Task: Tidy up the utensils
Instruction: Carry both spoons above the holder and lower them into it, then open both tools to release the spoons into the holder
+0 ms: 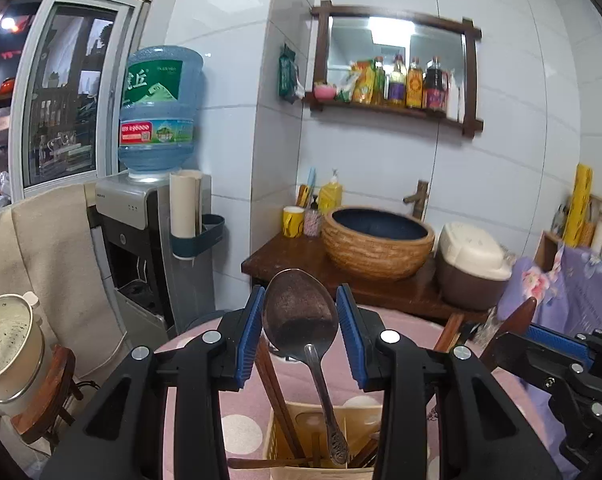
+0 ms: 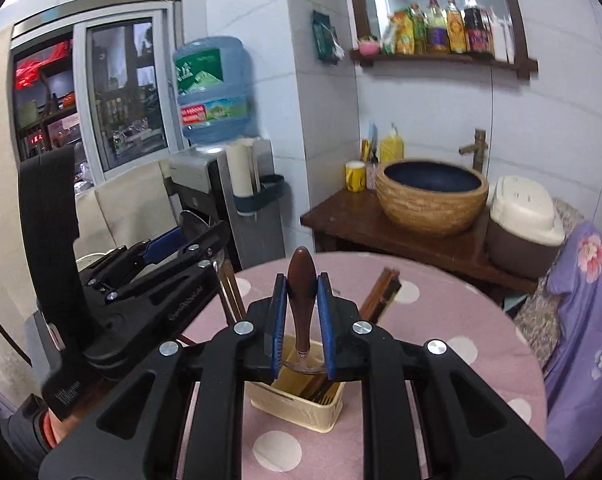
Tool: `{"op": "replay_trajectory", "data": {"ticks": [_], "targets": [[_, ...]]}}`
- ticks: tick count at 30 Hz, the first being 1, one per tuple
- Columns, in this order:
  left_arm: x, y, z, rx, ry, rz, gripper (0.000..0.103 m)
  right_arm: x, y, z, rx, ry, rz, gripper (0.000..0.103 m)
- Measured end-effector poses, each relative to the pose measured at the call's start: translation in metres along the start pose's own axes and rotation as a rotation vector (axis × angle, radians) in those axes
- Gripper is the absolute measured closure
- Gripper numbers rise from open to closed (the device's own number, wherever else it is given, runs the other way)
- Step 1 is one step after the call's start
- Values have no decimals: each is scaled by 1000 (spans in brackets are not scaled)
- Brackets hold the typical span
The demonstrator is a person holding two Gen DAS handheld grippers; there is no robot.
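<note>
Inside one holder (image 2: 301,404): one spoon (image 1: 301,320), several chopsticks (image 1: 277,396).

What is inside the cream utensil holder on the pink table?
The utensil holder holds a metal spoon, wooden chopsticks and a wooden-handled tool. Their lower ends are hidden inside.

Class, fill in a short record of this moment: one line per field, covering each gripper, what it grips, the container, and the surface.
left gripper: open around the metal spoon, bowl up
spoon handle: down in the utensil holder
right gripper: shut on the wooden-handled tool, handle up
tool's metal end: over the holder
also in holder: dark chopsticks
surface: round table, pink polka-dot cloth
</note>
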State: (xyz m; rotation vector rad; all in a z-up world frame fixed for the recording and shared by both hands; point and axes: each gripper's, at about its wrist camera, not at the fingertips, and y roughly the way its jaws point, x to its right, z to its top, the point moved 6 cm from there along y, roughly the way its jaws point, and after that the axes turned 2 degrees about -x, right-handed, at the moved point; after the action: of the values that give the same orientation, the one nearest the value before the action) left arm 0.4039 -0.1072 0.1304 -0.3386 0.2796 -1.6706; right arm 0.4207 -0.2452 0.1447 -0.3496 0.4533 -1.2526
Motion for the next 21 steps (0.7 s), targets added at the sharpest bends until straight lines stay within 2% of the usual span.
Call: {"op": "replay_trajectory", "data": {"ticks": [3, 9, 11, 14, 16, 20, 21], "targets": [[3, 14, -16, -18, 26, 30, 66, 8, 20, -17, -59, 28, 16, 87], [2, 31, -39, -58, 40, 52, 66, 14, 40, -43, -101, 50, 15, 87], [2, 28, -43, -32, 72, 82, 66, 15, 45, -50, -100, 43, -3, 87], [7, 23, -44, -7, 103, 75, 65, 18, 50, -58, -104, 51, -7, 87], [7, 20, -42, -2, 104, 70, 61, 20, 51, -60, -98, 51, -12, 87], [3, 0, -29, 51, 95, 54, 33, 20, 44, -62, -74, 54, -7, 86], [2, -4, -28, 65, 93, 52, 31, 20, 41, -63, -66, 48, -15, 86]]}}
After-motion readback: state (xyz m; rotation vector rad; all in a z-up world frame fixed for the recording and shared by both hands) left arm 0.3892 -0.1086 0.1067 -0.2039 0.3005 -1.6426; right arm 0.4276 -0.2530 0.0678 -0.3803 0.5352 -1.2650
